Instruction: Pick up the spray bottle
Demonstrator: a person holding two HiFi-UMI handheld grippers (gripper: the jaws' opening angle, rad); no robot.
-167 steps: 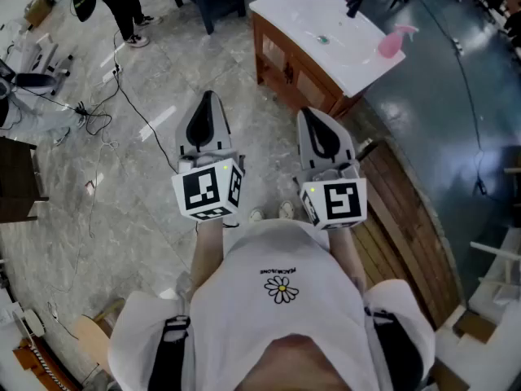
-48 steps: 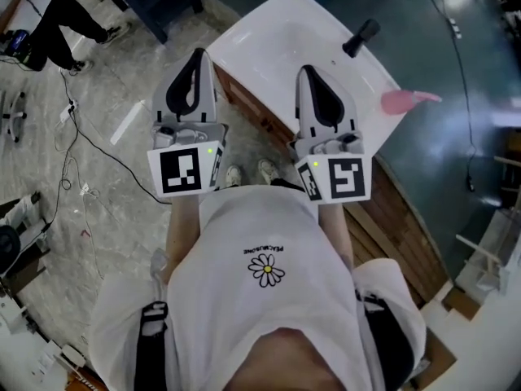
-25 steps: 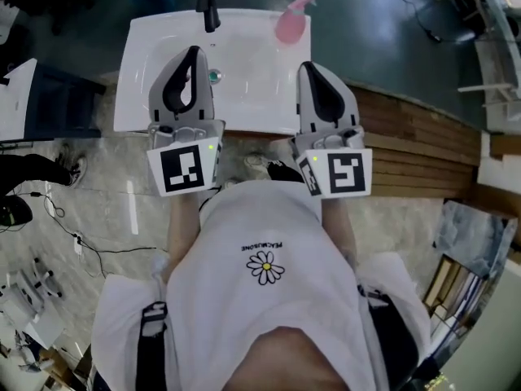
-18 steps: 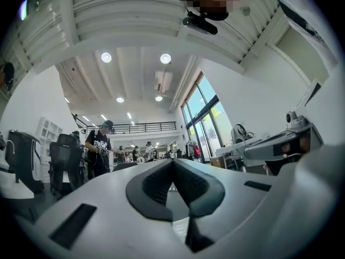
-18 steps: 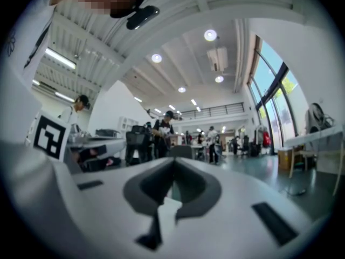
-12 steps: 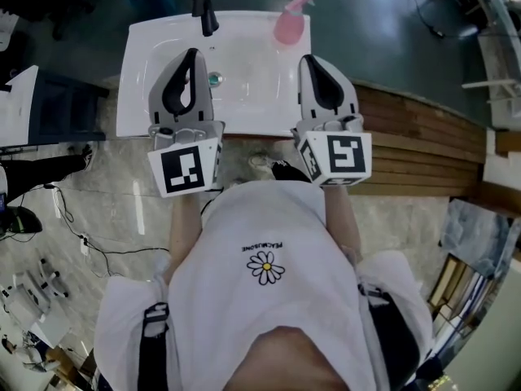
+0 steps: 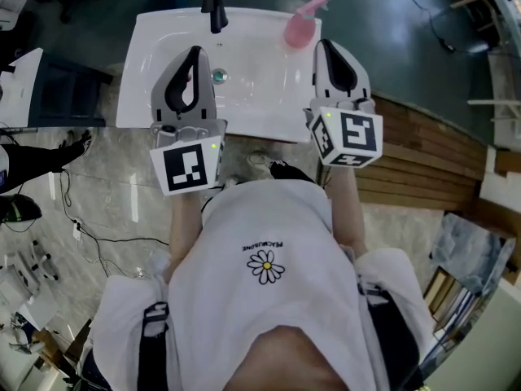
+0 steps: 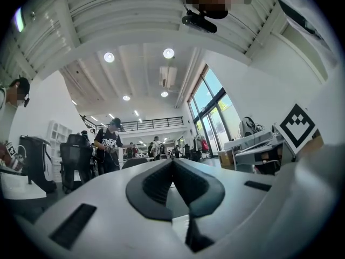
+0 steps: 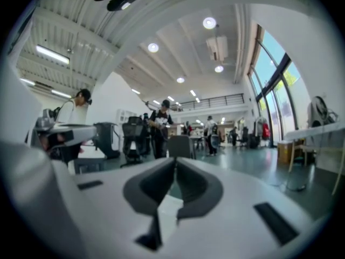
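Observation:
In the head view the pink spray bottle point(image 7: 298, 28) stands upright on the back right corner of a white sink point(image 7: 155, 72), to the right of a black faucet point(image 7: 215, 8). My right gripper point(image 7: 328, 46) is shut and empty; its tips hover just right of and a little nearer than the bottle, apart from it. Over the basin my left gripper point(image 7: 193, 53) is also shut and empty, close to the drain point(image 7: 218, 76). Both gripper views look level across a hall over shut jaws, right gripper point(image 9: 175, 161) and left gripper point(image 8: 173, 163); the bottle is not in them.
The sink sits on a wooden cabinet. A wooden plank platform point(image 7: 423, 153) runs along the right. Cables point(image 7: 77, 218) lie on the marble floor at left, beside a dark unit point(image 7: 69, 96). Several people point(image 9: 160, 128) stand in the hall ahead.
The person has walked up to the sink and faces it square. Over the last second the right gripper moved forward and to the right, near the bottle; the left gripper stayed over the basin.

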